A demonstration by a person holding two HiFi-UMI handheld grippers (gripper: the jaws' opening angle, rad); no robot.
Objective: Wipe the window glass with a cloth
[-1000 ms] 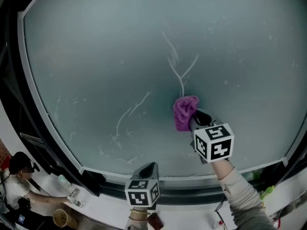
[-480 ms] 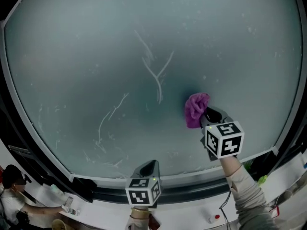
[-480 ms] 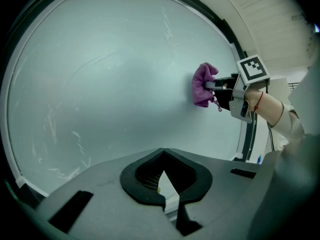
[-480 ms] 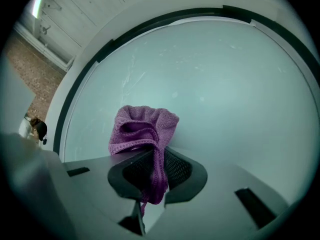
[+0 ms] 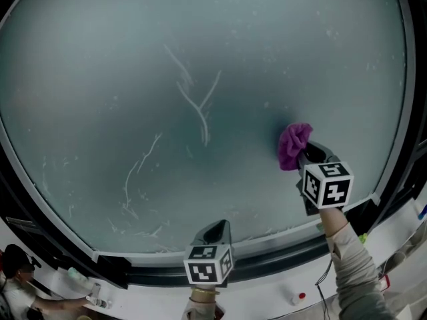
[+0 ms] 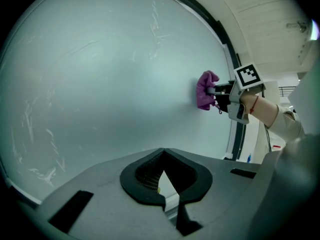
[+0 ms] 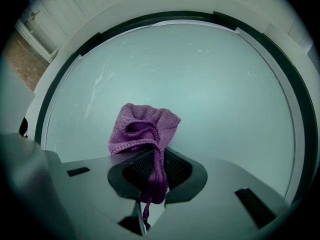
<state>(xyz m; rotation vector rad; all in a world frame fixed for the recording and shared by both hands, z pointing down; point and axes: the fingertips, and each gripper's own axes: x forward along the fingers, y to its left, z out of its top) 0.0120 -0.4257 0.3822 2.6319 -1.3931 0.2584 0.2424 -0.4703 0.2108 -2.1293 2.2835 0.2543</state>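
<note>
While the right tool clamps the cloth on glass near its frame, the left tool is clenched.

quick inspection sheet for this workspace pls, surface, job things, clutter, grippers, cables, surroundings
Surface: window glass, hazy, with white streaks near the middle and lower left.
Job's things: purple cloth, bunched, pressed to the glass at its right side.
Clutter: what looks like a bottle and small items on the white sill.
Grippers: right gripper shut on the cloth; left gripper shut, empty, low by the frame.
Cables: thin dark cable below the right sleeve, ends unclear.
Surroundings: black window frame; a person at lower left.
</note>
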